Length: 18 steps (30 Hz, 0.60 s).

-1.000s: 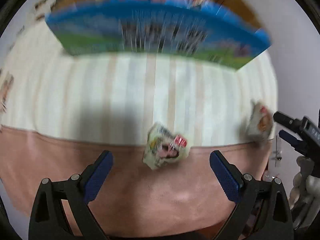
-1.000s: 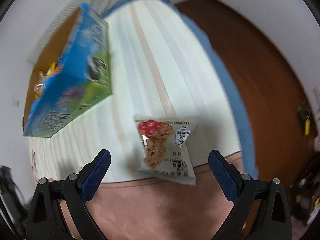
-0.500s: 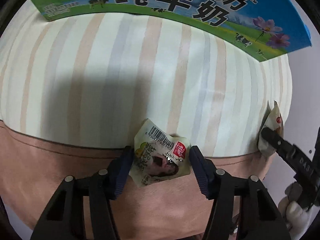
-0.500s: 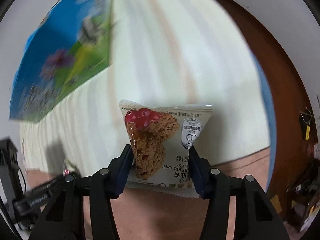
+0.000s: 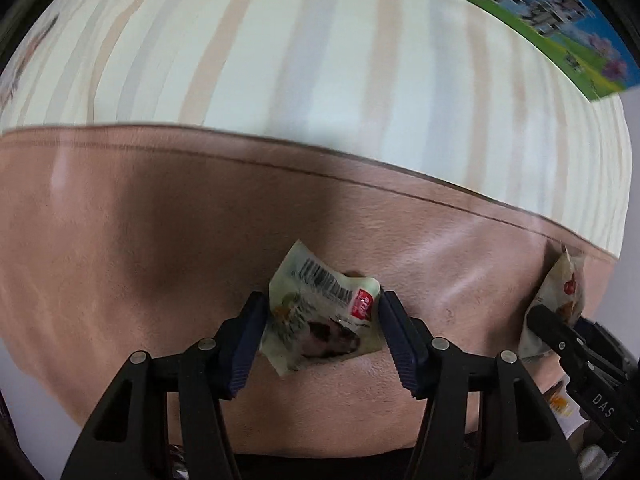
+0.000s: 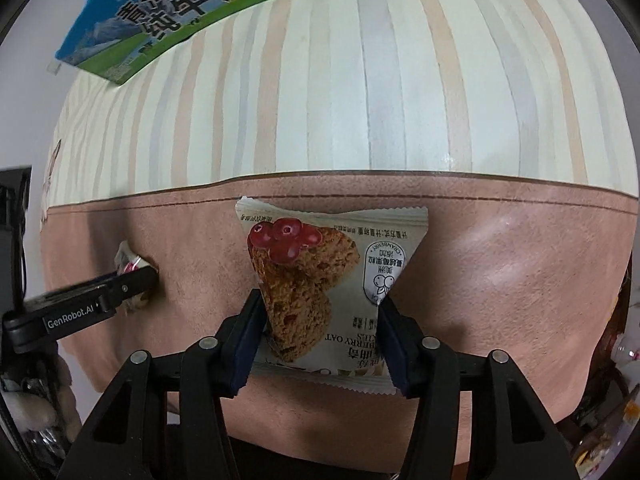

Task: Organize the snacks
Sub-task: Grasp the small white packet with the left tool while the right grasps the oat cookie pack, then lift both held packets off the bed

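Observation:
My left gripper (image 5: 321,306) is shut on a small crumpled snack packet (image 5: 316,288) with a barcode and a red label, held over the pinkish-brown cover (image 5: 160,240). In the right wrist view my right gripper (image 6: 320,301) holds a white cranberry oat cookie packet (image 6: 320,256) between its pads; its jaws are opening slightly, with the pads still touching the packet. Each gripper shows in the other's view: the right gripper (image 5: 554,326) with the cookie packet (image 5: 560,286) at the right edge, the left gripper (image 6: 138,280) with the small packet (image 6: 130,260) at the left.
A blue and green milk carton box (image 6: 180,8) lies at the far side of the striped cloth (image 6: 360,80), also seen as the box (image 5: 540,12) at top right. The cover's seam crosses both views. Clutter sits at the right edge (image 6: 616,320).
Both grippers went from wide open to closed on their packets. They then moved back from the milk box, which has slid to the top of both views.

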Each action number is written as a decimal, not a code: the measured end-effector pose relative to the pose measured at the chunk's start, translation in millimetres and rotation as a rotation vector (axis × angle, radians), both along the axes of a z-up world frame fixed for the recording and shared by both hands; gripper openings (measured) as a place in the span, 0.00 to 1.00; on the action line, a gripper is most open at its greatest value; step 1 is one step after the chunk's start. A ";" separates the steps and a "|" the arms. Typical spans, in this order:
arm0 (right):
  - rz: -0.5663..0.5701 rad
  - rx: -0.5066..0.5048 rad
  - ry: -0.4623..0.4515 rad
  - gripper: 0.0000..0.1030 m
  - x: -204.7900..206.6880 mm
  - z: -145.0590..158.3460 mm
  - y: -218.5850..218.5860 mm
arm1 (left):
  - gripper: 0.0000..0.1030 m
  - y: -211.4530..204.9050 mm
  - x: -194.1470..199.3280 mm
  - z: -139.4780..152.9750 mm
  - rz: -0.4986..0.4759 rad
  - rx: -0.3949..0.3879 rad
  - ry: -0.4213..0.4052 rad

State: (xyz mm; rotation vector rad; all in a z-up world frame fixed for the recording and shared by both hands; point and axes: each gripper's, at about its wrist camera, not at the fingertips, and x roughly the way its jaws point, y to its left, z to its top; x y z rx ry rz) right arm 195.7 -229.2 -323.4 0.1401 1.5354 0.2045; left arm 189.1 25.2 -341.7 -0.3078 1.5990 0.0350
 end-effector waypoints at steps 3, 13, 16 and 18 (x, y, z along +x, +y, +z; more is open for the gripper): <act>-0.044 0.041 0.024 0.66 2.2 -1.9 -5.1 | 0.56 0.7 -4.4 -4.7 -0.003 -0.002 -0.002; -0.086 -0.006 0.047 0.72 13.0 -15.3 16.7 | 0.54 3.9 5.2 -7.8 -0.002 -0.015 -0.020; -0.064 -0.032 0.051 0.73 23.7 -23.0 38.5 | 0.54 5.5 0.9 -8.4 0.001 -0.017 -0.030; -0.058 -0.055 0.045 0.67 25.2 -22.6 43.6 | 0.54 1.2 -1.1 -7.9 0.001 -0.017 -0.038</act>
